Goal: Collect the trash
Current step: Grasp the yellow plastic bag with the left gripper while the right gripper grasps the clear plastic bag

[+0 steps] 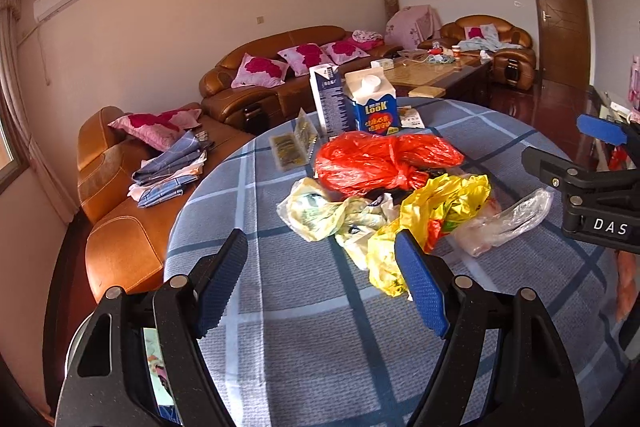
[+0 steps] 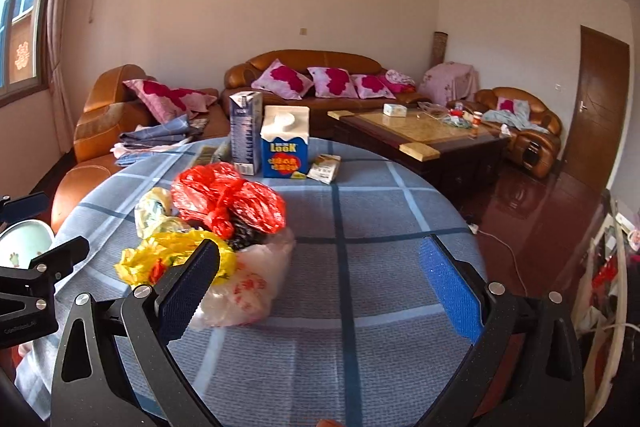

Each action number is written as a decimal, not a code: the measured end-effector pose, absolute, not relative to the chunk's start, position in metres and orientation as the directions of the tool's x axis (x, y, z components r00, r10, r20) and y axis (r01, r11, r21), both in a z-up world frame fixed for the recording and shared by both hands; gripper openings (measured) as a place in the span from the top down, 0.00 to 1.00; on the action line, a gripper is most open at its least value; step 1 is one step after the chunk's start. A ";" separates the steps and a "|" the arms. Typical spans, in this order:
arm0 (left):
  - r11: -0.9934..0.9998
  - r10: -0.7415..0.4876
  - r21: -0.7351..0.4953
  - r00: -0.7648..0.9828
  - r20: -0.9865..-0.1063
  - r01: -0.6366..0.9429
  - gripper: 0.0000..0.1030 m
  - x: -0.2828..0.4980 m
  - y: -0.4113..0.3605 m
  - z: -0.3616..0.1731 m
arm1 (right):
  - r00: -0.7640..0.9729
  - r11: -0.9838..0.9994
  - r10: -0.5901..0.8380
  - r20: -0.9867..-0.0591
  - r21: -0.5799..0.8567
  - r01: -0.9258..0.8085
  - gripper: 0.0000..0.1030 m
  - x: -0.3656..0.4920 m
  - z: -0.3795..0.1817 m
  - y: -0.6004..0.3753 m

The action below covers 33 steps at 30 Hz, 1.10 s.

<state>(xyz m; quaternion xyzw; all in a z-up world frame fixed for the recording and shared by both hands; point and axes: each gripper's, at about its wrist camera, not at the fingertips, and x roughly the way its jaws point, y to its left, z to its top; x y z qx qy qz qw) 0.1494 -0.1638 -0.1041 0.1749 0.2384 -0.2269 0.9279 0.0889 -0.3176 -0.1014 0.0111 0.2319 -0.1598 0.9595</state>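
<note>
A heap of plastic bags lies on the round table with a blue checked cloth (image 1: pixel 304 339) (image 2: pixel 384 267): a red bag (image 1: pixel 376 163) (image 2: pixel 228 199), a yellow bag (image 1: pixel 436 215) (image 2: pixel 176 255), a pale yellow-green bag (image 1: pixel 320 211) (image 2: pixel 154 211) and a clear bag (image 1: pixel 504 223) (image 2: pixel 248 287). Behind them stand a blue "Look" carton (image 1: pixel 374 103) (image 2: pixel 285 143) and a tall dark blue carton (image 1: pixel 330 99) (image 2: pixel 245 133). My left gripper (image 1: pixel 320 279) is open and empty, just short of the bags. My right gripper (image 2: pixel 320 279) is open and empty; its left finger sits beside the yellow bag.
Small packets (image 1: pixel 292 143) lie at the table's far left and a wrapper (image 2: pixel 325 167) beside the cartons. An orange leather sofa (image 1: pixel 132 227) stands left of the table, a coffee table (image 2: pixel 424 135) beyond. A white bin (image 2: pixel 20 247) shows at the left. The right gripper also shows in the left wrist view (image 1: pixel 592 163).
</note>
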 end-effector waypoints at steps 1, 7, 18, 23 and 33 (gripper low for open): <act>0.833 -0.340 0.215 0.779 -0.527 0.510 0.27 0.151 -0.168 -0.106 | 0.837 0.946 -0.307 -0.454 -0.048 0.321 0.05 0.089 -0.104 -0.321; 0.797 -0.378 0.207 0.737 -0.560 0.567 0.27 0.154 -0.193 -0.120 | 0.813 0.935 -0.322 -0.486 -0.031 0.353 0.05 0.089 -0.118 -0.335; 0.731 -0.459 0.152 0.645 -0.611 0.665 0.80 0.145 -0.200 -0.127 | 0.812 0.938 -0.280 -0.513 0.034 0.345 0.05 0.086 -0.124 -0.344; 0.771 -0.446 0.167 0.708 -0.548 0.615 0.80 0.132 -0.174 -0.106 | 0.826 0.948 -0.229 -0.516 0.074 0.309 0.05 0.094 -0.114 -0.339; 0.840 -0.348 0.186 0.769 -0.536 0.510 0.80 0.141 -0.144 -0.112 | 0.730 0.971 -0.092 -0.677 0.100 0.215 0.26 0.153 -0.131 -0.313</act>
